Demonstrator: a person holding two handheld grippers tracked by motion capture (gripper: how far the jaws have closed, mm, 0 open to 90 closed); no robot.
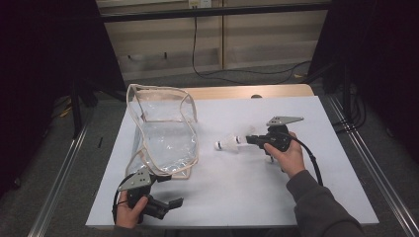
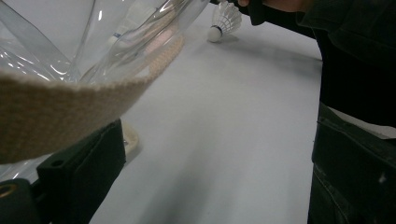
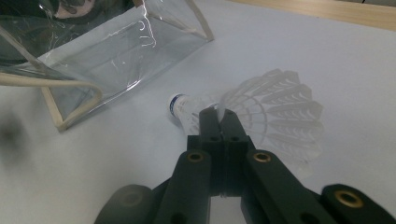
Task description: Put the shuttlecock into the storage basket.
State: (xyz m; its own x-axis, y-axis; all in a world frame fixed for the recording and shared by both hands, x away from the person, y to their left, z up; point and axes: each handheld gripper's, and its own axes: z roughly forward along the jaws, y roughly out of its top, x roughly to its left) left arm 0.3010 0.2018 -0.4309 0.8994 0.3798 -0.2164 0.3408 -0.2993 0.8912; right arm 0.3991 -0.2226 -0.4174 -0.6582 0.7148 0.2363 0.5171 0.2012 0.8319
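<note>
White table sheet [image 1: 237,192] across the wooden tabletop [image 1: 247,91], dark floor around. Clear plastic bag [image 1: 163,133] with beige webbing trim on the sheet's left half, mouth gaping, walls crumpled and partly standing. Left gripper [image 1: 163,177] at the near left edge, in the left hand [image 1: 129,212], jaws at the bag's near corner; in the left gripper view, beige strap [image 2: 60,107] draped across just above the one jaw that is in frame; clamped or loose, cannot tell. Right gripper [image 1: 248,139] right of centre, in the right hand [image 1: 289,155], pointing left toward the bag. In the right gripper view, jaws pressed together on the feather skirt of a white shuttlecock [image 3: 261,116]. Shuttlecock [image 1: 228,143] between bag and right hand, near the bag but apart from it, cork tip [image 3: 180,106] aimed at the bag, blue band behind the cork.
</note>
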